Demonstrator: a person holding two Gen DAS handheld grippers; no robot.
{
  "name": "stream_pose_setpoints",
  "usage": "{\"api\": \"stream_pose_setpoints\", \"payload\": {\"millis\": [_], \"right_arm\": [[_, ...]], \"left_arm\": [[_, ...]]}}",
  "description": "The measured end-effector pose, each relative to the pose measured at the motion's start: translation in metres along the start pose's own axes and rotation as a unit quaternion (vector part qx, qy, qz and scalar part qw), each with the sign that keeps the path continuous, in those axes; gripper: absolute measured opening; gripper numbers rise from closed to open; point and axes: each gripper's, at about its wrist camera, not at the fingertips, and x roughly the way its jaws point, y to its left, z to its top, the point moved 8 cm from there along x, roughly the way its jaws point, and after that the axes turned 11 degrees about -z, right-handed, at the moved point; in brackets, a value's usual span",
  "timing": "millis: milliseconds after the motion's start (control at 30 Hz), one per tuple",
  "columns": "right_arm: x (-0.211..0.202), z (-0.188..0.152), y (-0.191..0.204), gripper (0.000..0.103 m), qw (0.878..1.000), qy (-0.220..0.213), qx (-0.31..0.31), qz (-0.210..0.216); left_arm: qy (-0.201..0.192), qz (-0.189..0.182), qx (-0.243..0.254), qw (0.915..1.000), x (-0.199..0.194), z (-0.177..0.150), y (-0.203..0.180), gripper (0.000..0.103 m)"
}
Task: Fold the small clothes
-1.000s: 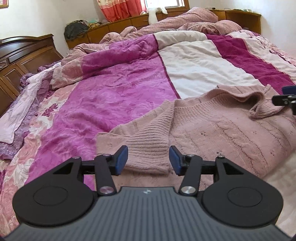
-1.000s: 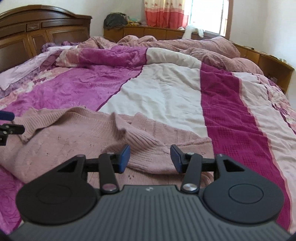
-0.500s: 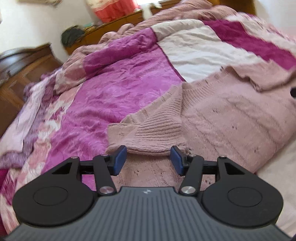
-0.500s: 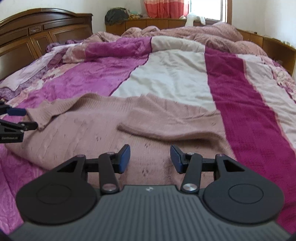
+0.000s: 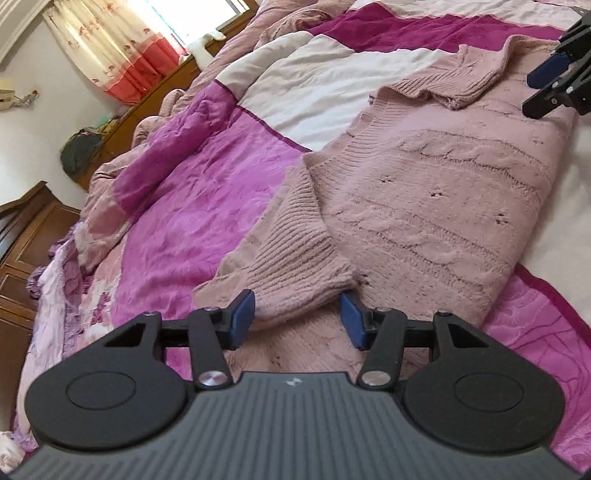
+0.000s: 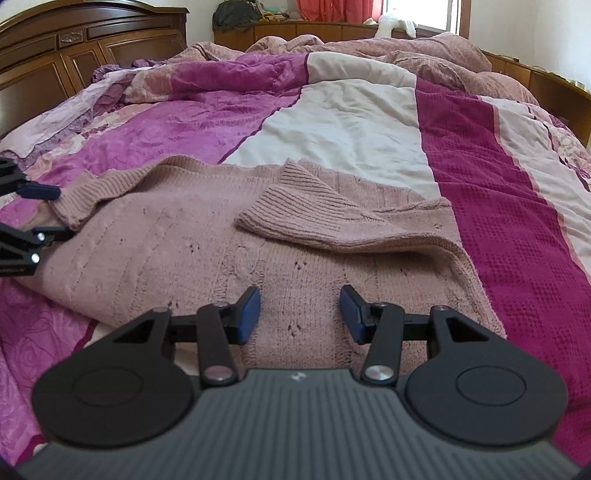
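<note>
Across the whole bed, a striped quilt (image 6: 343,122): bright pink, cream, deep magenta bands. Beyond the quilt's far end, a rumpled dusty-pink blanket (image 6: 369,48). Left of the quilt, a dark carved wooden headboard (image 6: 85,40). Behind the quilt, a low wooden ledge (image 6: 303,29), with a dark green bag (image 6: 236,13) and something white (image 6: 395,22) lying on top. Above the ledge, a red-and-cream curtain (image 5: 110,48) beside a bright window.

Bed centre: the quilt (image 6: 343,122) beyond the sweater (image 6: 295,266) lies bare, open passage.
Left side: wooden headboard (image 6: 85,48) bounds the bed.
Far end: bunched bedding (image 6: 369,48) and a wooden ledge (image 6: 314,29) block the way.
</note>
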Motion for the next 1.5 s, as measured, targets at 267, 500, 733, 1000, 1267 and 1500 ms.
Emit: {"api": "stream_pose_setpoints", "payload": {"millis": [267,500,733,1000,1267,1500], "right_arm": [[0.001,-0.001,0.002,0.05,1.0,0.0,-0.003,-0.003],[0.001,-0.001,0.002,0.05,1.0,0.001,-0.006,-0.005],[-0.003,0.005,-0.001,0.05,1.0,-0.002,-0.01,0.002],[-0.01,0.023,-0.01,0.05,0.995,-0.04,-0.077,-0.038],[0.011,0.028,0.0,0.05,0.985,-0.047,-0.161,-0.038],[0.027,0.031,0.009,0.05,0.985,-0.057,-0.16,-0.023]], "left_arm": [[-0.051,-0.007,-0.089,0.9947,-0.003,0.016,0.037,0.01],[-0.033,0.078,-0.174,0.9812,0.024,0.009,0.097,0.011],[-0.007,0.095,-0.257,0.9618,0.024,-0.011,0.122,0.04],[-0.033,0.045,-0.296,0.9536,-0.02,-0.007,0.081,0.051],[-0.013,0.009,-0.333,0.9427,-0.019,-0.008,0.033,0.053],[0.01,0.014,-0.337,0.9413,-0.003,-0.008,0.027,0.053]]}}
